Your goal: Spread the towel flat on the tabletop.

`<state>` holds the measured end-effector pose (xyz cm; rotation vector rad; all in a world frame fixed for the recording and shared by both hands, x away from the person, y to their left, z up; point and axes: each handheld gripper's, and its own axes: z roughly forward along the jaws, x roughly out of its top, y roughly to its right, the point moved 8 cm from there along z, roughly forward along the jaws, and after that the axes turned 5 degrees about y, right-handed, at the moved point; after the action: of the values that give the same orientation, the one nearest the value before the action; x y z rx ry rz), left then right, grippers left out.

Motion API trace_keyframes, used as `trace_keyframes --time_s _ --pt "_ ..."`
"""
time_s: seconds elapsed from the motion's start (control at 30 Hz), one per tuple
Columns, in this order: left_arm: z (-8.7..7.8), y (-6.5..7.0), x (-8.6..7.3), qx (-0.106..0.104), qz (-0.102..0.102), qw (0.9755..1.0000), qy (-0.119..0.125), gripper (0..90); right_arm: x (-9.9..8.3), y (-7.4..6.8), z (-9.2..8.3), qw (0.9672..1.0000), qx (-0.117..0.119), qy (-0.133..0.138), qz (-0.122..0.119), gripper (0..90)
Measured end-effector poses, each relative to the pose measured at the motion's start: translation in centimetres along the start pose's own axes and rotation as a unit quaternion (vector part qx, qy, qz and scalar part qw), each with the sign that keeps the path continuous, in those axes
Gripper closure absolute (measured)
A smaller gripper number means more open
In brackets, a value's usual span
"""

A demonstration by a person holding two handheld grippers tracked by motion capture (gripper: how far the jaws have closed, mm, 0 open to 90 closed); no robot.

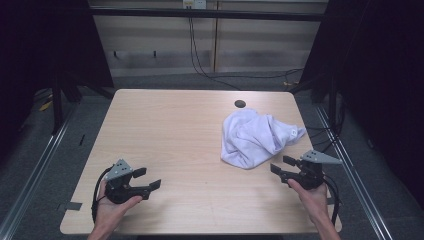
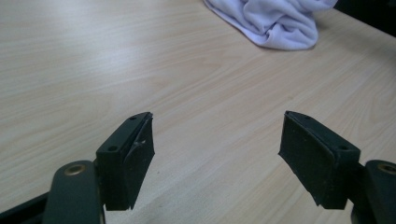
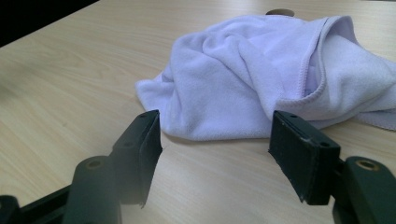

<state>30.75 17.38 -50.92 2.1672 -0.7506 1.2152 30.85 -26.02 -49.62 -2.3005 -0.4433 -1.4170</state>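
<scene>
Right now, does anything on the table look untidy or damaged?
Only the white towel looks untidy: it lies crumpled in a heap on the table's right side, not flat or folded. No damage shows.

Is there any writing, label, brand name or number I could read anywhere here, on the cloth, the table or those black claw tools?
None can be read.
Crumpled white terry cloth: a small tag at its right edge, too small to read.
Light wooden table: bare wood grain, no markings.
Black two-jaw left gripper and right gripper: no lettering visible.
Pale fittings on the back wall: too blurred to tell.
</scene>
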Motion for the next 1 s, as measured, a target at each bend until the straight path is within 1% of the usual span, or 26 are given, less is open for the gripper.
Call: trace_keyframes --time_s 0.03,0.07,0.13,0.2,0.23,0.27,0.3,0.33,0.4,0.43,0.47,0.5,0.53,0.57,0.6,0.63,0.67,0.7,0.77,0.8,0.83,0.87,0.9,0.93,0.97,1.0 --pt "0.2 -0.1 -0.1 -0.002 -0.007 1.0 -0.005 25.4 0.0 0.1 0.1 1.0 -0.003 0.001 0.001 33.8" --pt "0.1 -0.1 0.0 -0.002 -0.006 1.0 -0.001 25.4 -0.1 0.1 0.3 1.0 -0.002 -0.002 0.001 33.8" --pt "0.1 -0.3 0.4 0.002 -0.015 0.9998 0.009 24.6 -0.3 0.1 0.6 0.9999 -0.003 -0.01 -0.002 33.7" --pt "0.1 -0.4 0.5 0.004 -0.019 0.9998 0.008 25.4 -0.4 0.1 1.0 0.9997 0.004 -0.021 -0.013 36.2" --pt "0.2 -0.8 0.8 0.014 -0.028 0.9994 0.012 25.2 -0.4 0.2 1.1 0.9995 0.003 -0.028 -0.014 34.8" --pt "0.2 -0.8 0.8 0.014 -0.028 0.9994 0.012 25.4 -0.4 0.2 1.1 0.9995 0.003 -0.028 -0.014 34.8" --pt "0.3 -0.9 1.0 0.014 -0.027 0.9994 0.016 25.4 -0.3 0.3 1.2 0.9995 0.009 -0.03 -0.01 35.1" --pt "0.8 -1.0 1.2 0.013 -0.023 0.9996 0.013 26.4 -0.2 0.3 1.3 0.9994 0.013 -0.029 -0.01 36.1" --pt "1.5 -1.0 1.3 0.002 -0.031 0.9995 0.01 28.9 0.1 0.2 1.4 0.9994 0.019 -0.029 -0.007 36.9" --pt "1.7 -0.8 1.3 -0.002 -0.027 0.9996 0.008 28.9 0.4 0.1 1.4 0.9993 0.024 -0.026 -0.006 37.5" --pt "1.9 -0.5 1.2 -0.007 -0.017 0.9998 0.004 28.9 0.8 0.0 1.3 0.9993 0.029 -0.023 -0.006 38.0" --pt "2.0 -0.1 1.2 -0.01 -0.009 0.9999 0.003 26.0 1.8 -0.4 1.4 0.9988 0.041 -0.022 -0.013 37.6" --pt "2.0 -0.1 1.2 -0.01 -0.009 0.9999 0.003 23.8 1.8 -0.4 1.4 0.9988 0.041 -0.022 -0.013 37.6" --pt "2.0 0.1 1.3 -0.016 -0.007 0.9998 0.005 23.8 2.3 -0.3 1.5 0.9989 0.041 -0.017 -0.018 37.3" --pt "2.0 0.2 1.3 -0.02 -0.007 0.9997 0.006 23.4 2.9 -0.1 1.9 0.9987 0.044 -0.018 -0.018 36.4" --pt "1.9 0.2 1.1 -0.027 -0.011 0.9996 0.005 23.2 3.6 0.3 2.8 0.9987 0.046 -0.019 -0.013 34.3" --pt "2.0 0.3 1.0 -0.03 -0.013 0.9995 0.003 22.8 3.7 0.5 3.2 0.9984 0.049 -0.024 -0.013 32.8" --pt "2.0 0.3 0.8 -0.032 -0.008 0.9995 -0.003 22.7 3.9 0.7 3.9 0.9981 0.051 -0.031 -0.015 31.9" --pt "2.0 0.5 0.6 -0.033 -0.004 0.9994 -0.007 22.7 4.1 1.2 5.2 0.9976 0.044 -0.047 -0.024 30.9" --pt "2.0 0.5 0.6 -0.034 -0.001 0.9994 -0.009 22.7 4.1 1.2 5.2 0.9976 0.044 -0.047 -0.024 30.9" --pt "2.0 0.5 0.7 -0.035 0.0 0.9994 -0.006 22.7 4.3 1.7 5.8 0.9975 0.037 -0.053 -0.029 29.3" --pt "2.1 0.5 0.9 -0.035 -0.001 0.9994 -0.002 22.8 4.3 2.1 6.5 0.9972 0.034 -0.061 -0.028 29.2" --pt "2.2 0.5 0.9 -0.035 -0.002 0.9994 -0.002 23.2 4.6 2.9 7.4 0.9975 0.027 -0.061 -0.024 28.7" --pt "2.3 0.5 0.9 -0.036 -0.003 0.9993 -0.004 23.2 4.7 3.6 8.4 0.9968 0.029 -0.071 -0.02 28.0" --pt "2.3 0.6 0.8 -0.037 0.0 0.9993 -0.007 23.2 4.7 3.6 8.4 0.9968 0.029 -0.071 -0.02 28.0" --pt "2.3 0.7 0.7 -0.038 0.003 0.9992 -0.009 23.2 4.8 4.1 8.9 0.9966 0.019 -0.077 -0.022 27.7"
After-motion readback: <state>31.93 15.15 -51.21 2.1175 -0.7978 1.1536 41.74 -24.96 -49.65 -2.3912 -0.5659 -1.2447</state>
